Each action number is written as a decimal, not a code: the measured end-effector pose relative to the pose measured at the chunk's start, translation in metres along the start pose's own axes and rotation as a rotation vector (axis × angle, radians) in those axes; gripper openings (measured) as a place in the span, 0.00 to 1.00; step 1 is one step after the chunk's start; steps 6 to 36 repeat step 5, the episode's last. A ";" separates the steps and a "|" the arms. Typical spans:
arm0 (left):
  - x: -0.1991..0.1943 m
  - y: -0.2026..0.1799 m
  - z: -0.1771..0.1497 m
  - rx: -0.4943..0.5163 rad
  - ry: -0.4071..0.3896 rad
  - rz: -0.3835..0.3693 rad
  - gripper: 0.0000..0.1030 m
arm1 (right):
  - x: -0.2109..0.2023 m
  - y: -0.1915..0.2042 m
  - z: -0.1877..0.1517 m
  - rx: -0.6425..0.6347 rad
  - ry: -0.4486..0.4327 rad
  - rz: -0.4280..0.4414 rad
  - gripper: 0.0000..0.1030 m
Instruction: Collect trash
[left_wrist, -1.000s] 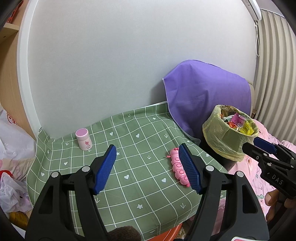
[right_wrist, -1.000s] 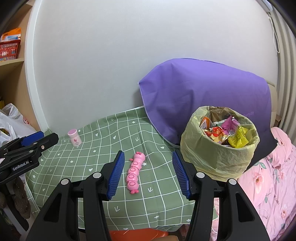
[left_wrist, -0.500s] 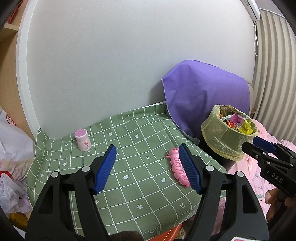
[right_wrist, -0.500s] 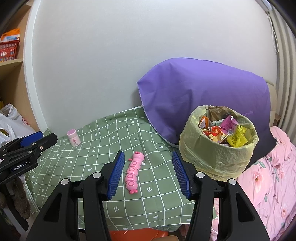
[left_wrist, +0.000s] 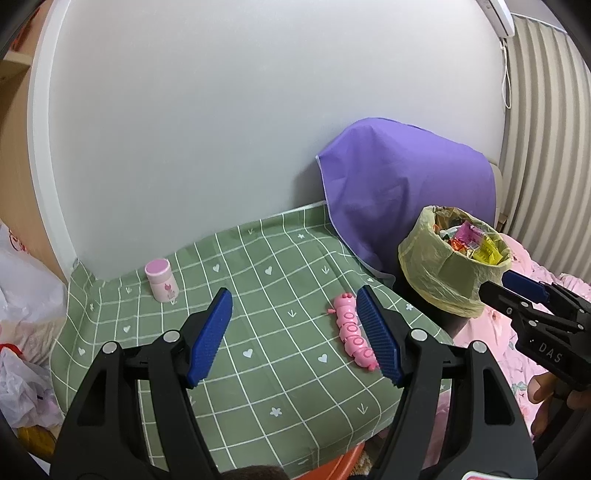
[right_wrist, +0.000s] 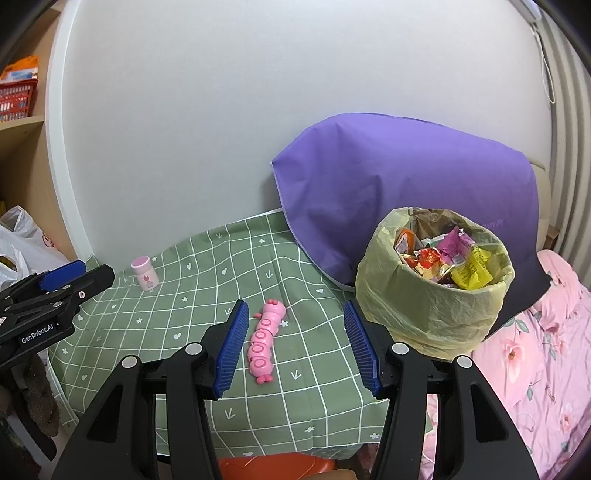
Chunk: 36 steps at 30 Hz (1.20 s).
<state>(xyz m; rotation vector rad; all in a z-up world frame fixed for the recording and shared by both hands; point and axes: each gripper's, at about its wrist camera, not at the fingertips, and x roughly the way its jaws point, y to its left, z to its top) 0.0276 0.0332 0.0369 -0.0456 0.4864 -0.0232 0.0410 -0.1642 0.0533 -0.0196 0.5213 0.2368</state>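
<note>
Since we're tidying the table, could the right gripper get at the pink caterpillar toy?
Probably yes: the right gripper has its jaws open, and the pink caterpillar toy lies unobstructed on the green tablecloth.

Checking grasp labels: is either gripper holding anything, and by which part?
Nothing is held. The left gripper and right gripper are both open and empty above the green tablecloth.

Readable text:
- "GenRobot.AI", white print on the black body of the left tool (right_wrist: 59, 282), seen from the right wrist view.
- "DAS", white letters on the black body of the right tool (left_wrist: 524, 291), seen from the left wrist view; the word runs off behind the frame edge.
- Small print on the purple cover (right_wrist: 406, 177): too small to read.
</note>
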 end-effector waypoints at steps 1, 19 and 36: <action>0.003 0.001 0.000 -0.003 0.013 -0.008 0.64 | 0.000 0.000 0.000 0.000 0.001 0.000 0.50; 0.018 0.006 -0.006 -0.008 0.063 -0.012 0.64 | 0.007 -0.001 -0.002 0.003 0.017 0.002 0.50; 0.018 0.006 -0.006 -0.008 0.063 -0.012 0.64 | 0.007 -0.001 -0.002 0.003 0.017 0.002 0.50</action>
